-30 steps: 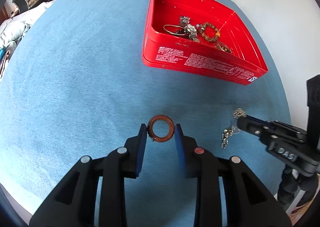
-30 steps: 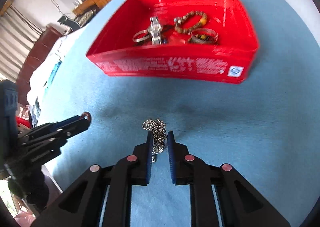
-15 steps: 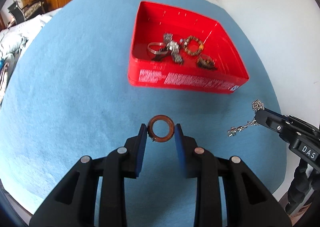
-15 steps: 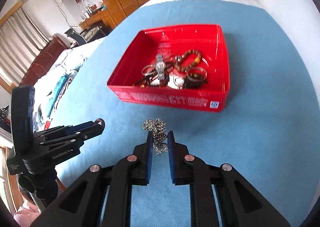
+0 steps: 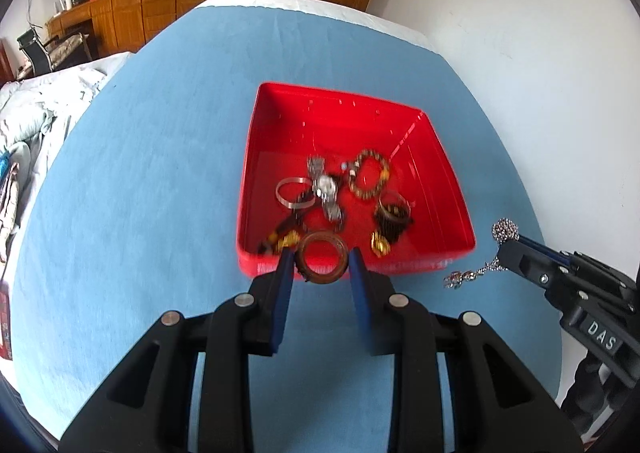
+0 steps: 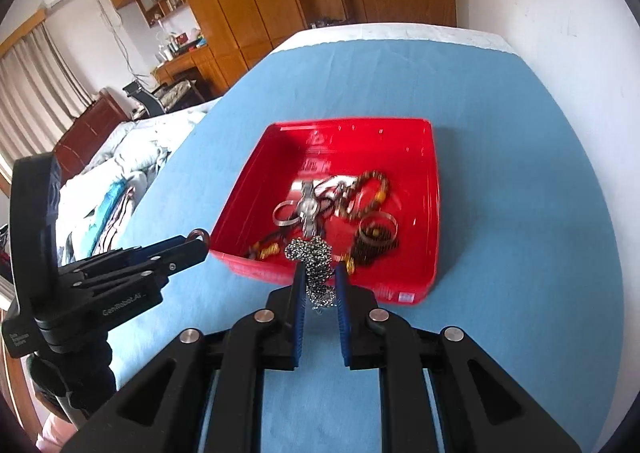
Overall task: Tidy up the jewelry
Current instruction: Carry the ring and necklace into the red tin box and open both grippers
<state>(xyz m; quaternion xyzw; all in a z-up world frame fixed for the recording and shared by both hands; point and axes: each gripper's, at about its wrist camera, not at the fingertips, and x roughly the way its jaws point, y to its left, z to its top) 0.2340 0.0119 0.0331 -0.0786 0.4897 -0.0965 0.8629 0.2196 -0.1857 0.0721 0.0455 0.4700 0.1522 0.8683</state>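
Above the red box, the left gripper jaws clamp a brown bangle, the right gripper jaws a silver chain.

Red box near wall: partly hidden behind left gripper and brown ring.
Jewelry pile: motion-blurred, pieces indistinct.
Chain lower end: hidden between right gripper fingers.

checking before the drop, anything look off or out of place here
Nothing stands out. The red tray sits flat on the blue cloth, jewelry piled inside. The left gripper holds a brown ring, the right gripper a silver chain.
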